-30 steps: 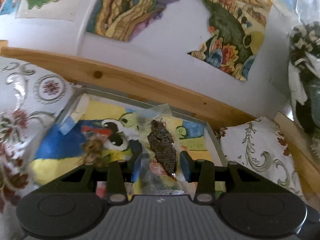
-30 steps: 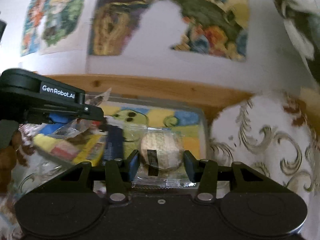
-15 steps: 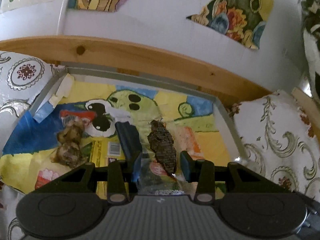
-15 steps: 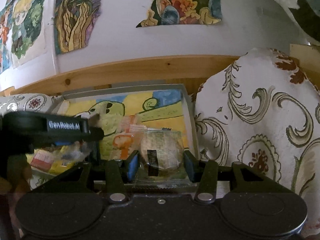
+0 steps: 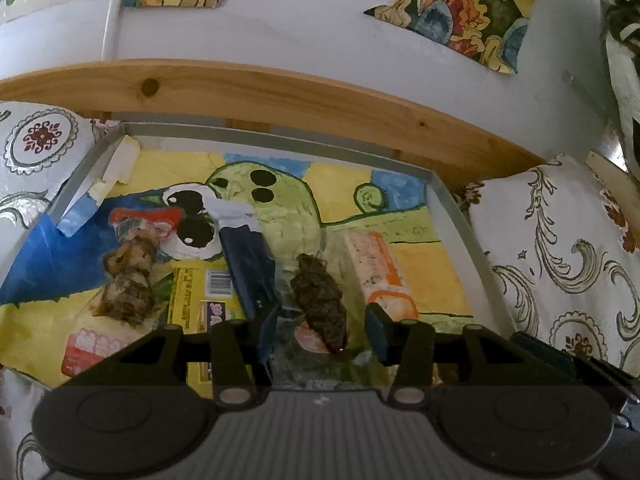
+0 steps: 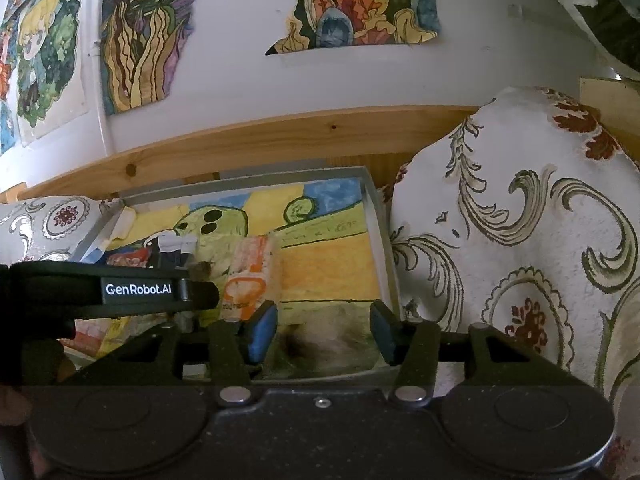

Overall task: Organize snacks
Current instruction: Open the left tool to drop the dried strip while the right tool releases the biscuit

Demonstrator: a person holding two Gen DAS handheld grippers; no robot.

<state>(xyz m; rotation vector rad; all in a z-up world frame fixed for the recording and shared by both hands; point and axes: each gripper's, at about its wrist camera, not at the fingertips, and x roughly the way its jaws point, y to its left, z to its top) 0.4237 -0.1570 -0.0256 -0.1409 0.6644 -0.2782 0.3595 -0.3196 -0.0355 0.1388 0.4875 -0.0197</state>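
A grey-rimmed tray [image 5: 452, 208] lined with a colourful painting holds several snack packets. My left gripper [image 5: 322, 320] hovers over its near part, shut on a clear packet with a dark brown snack [image 5: 320, 300]. In the tray lie a brown lumpy snack packet [image 5: 124, 280], a yellow packet [image 5: 200, 288], a dark blue packet [image 5: 248, 272] and an orange-and-white packet [image 5: 380, 268]. My right gripper [image 6: 322, 320] is over the tray's [image 6: 376, 216] near right corner. A round pale biscuit packet [image 6: 324, 340] shows blurred, low between its fingers, seemingly loose. The left gripper's black body [image 6: 120, 292] is just to its left.
A wooden ledge [image 5: 280, 92] runs behind the tray, under a white wall with painted sheets [image 6: 140, 40]. Patterned white cloth bulges on the right [image 6: 520, 220] and lies on the left [image 5: 36, 140] of the tray.
Both grippers moved in over the tray. The biscuit packet, sharp and gripped before, has slipped lower and blurred between the right fingers. The dark snack packet stays in the left gripper.
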